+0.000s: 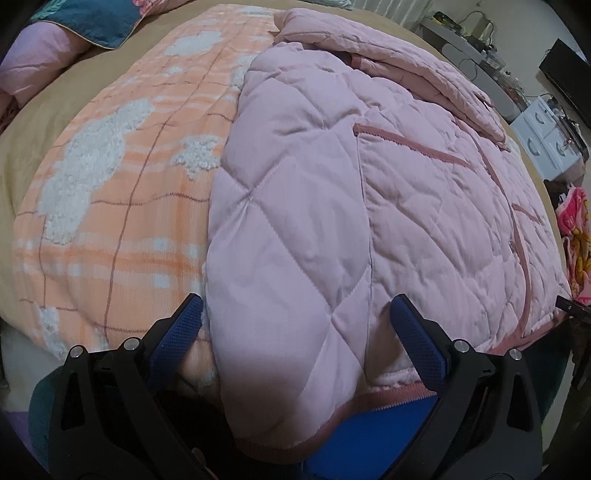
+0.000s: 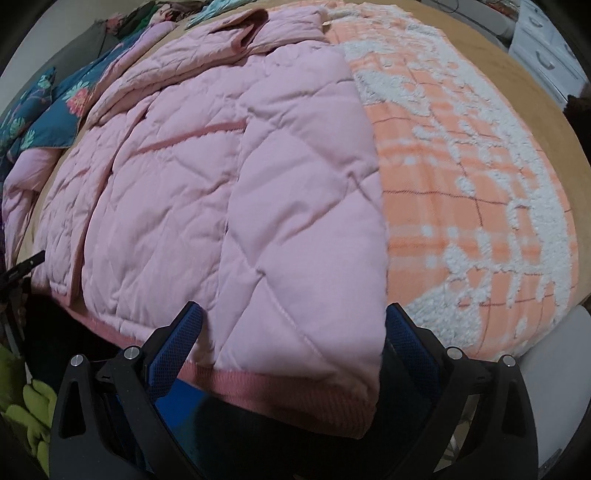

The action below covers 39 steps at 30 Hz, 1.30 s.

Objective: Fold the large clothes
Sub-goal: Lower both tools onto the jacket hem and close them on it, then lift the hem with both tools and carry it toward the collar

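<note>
The left gripper (image 1: pixel 295 325) stood wide open, its blue pads (image 1: pixel 177 339) spread on either side of a folded sleeve of the pink quilted jacket (image 1: pixel 388 192); the sleeve lay between the fingers without being pinched, though whether a pad brushed the cloth was hard to tell through the fisheye bend. The right gripper (image 2: pixel 295 328) was equally wide open; its pads (image 2: pixel 173 347) flanked the other sleeve and the darker pink ribbed hem (image 2: pixel 295 395), gripping nothing.

The jacket (image 2: pixel 192 177) lay flat, front up, both sleeves folded in over the body; its collar (image 2: pixel 243 33) sat at the far end and the hem hung just over the near edge. Under it lay an orange checked blanket (image 1: pixel 122 206) with white fluffy patches, itself spread on a tan bed (image 1: pixel 29 155); the blanket (image 2: pixel 472 177) showed beside the jacket in each view.

At the far corner lay a teal floral cloth (image 2: pixel 55 107); white drawers (image 1: pixel 546 136) stood beyond the bed.
</note>
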Each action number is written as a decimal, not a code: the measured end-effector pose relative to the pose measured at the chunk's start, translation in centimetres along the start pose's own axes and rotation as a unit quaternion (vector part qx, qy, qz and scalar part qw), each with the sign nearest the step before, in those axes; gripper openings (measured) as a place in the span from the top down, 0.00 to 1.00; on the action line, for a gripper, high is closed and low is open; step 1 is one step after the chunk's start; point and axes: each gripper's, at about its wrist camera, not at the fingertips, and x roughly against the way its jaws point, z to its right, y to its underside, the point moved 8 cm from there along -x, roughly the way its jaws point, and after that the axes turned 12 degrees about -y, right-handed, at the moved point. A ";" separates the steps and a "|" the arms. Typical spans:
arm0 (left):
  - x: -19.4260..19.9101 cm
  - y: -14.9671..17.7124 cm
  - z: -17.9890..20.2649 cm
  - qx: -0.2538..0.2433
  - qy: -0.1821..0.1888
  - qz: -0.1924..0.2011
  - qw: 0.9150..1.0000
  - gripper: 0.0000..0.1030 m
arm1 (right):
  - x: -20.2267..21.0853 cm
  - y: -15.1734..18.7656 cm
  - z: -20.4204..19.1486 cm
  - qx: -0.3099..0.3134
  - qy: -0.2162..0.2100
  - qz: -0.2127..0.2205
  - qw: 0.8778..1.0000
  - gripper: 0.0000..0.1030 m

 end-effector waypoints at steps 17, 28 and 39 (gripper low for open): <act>0.7 1.3 1.0 -0.036 0.018 0.000 0.999 0.22 | 7.0 -4.2 -5.5 0.072 -0.109 0.158 0.979 0.76; 3.6 -0.3 2.7 -0.066 0.012 0.059 0.996 0.92 | 7.6 -6.2 -5.9 0.056 -0.123 0.198 0.971 0.78; 8.3 -5.0 3.7 -0.060 0.031 0.134 0.989 0.93 | 10.5 -7.5 -6.7 0.053 -0.140 0.243 0.958 0.80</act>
